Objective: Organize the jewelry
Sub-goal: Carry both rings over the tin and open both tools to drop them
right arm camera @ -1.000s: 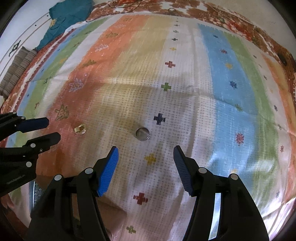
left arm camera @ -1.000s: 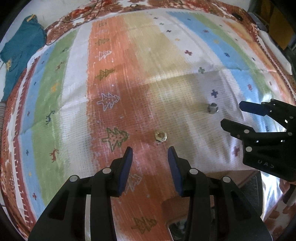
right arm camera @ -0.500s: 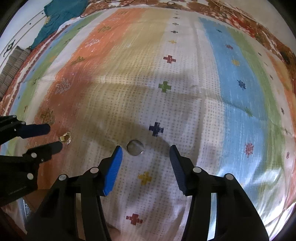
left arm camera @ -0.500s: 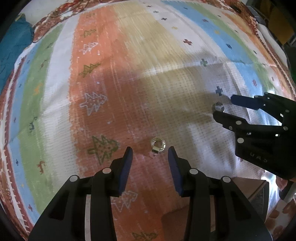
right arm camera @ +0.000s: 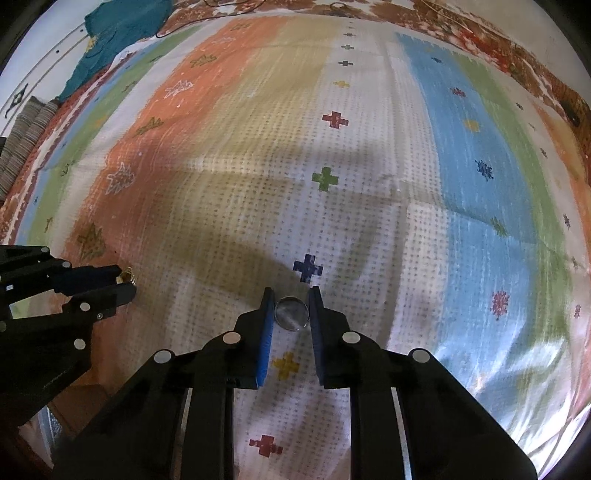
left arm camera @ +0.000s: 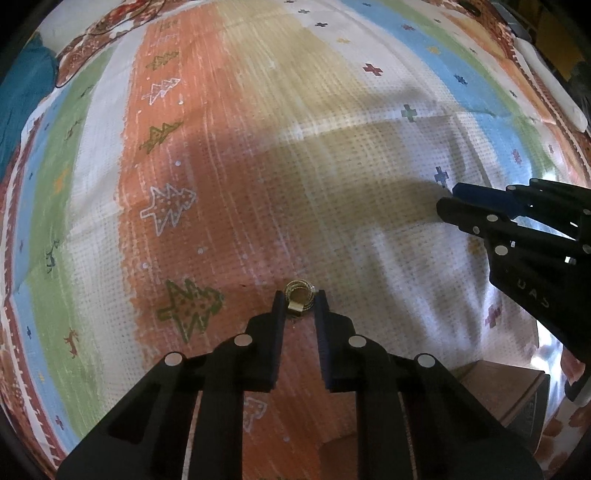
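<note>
Jaws closing on both sides: left gripper (left arm camera: 299,302) nips gold ring (left arm camera: 298,298), right gripper (right arm camera: 291,308) nips silver ring (right arm camera: 291,313); best squeezed gently and lifted straight off the cloth (left arm camera: 332,155).

A striped cloth (right arm camera: 369,206) with little trees and crosses covers the surface. A gold ring (left arm camera: 298,300) and a silver ring (right arm camera: 291,313) lie on it, well apart.

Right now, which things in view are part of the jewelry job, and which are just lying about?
Job:
- gold ring, between the closing left gripper fingers
- silver ring, between the closing right gripper fingers

Lying about:
- striped cloth underneath
- teal garment, far corner
- wooden box
</note>
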Demonstrator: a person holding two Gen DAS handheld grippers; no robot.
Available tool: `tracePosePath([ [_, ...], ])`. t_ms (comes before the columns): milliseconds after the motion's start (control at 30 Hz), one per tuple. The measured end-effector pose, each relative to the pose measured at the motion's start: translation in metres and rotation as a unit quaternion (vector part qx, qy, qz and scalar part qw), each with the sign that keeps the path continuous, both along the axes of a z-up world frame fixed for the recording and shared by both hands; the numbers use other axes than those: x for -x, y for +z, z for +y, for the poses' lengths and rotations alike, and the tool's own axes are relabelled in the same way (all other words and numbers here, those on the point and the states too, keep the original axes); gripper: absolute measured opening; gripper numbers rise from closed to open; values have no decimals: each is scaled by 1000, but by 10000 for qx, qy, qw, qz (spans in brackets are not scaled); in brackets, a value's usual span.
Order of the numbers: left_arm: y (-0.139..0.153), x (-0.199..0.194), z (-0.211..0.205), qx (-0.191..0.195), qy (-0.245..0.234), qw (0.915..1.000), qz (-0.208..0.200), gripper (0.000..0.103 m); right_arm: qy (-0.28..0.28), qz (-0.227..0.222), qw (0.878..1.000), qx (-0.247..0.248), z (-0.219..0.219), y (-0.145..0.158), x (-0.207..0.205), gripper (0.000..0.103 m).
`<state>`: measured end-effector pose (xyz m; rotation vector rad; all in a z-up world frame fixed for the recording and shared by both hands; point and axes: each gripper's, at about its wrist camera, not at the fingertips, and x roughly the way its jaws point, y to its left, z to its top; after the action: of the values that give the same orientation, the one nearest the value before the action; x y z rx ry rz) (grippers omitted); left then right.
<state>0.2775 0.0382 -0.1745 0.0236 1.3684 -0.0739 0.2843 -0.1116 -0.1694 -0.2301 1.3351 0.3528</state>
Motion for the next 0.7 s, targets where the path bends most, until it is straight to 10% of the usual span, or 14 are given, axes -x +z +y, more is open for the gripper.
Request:
tracePosePath([
  [700, 60, 39, 3, 261, -3, 9980, -568, 9, -32, -438, 9987, -246, -8, 60, 41, 19],
])
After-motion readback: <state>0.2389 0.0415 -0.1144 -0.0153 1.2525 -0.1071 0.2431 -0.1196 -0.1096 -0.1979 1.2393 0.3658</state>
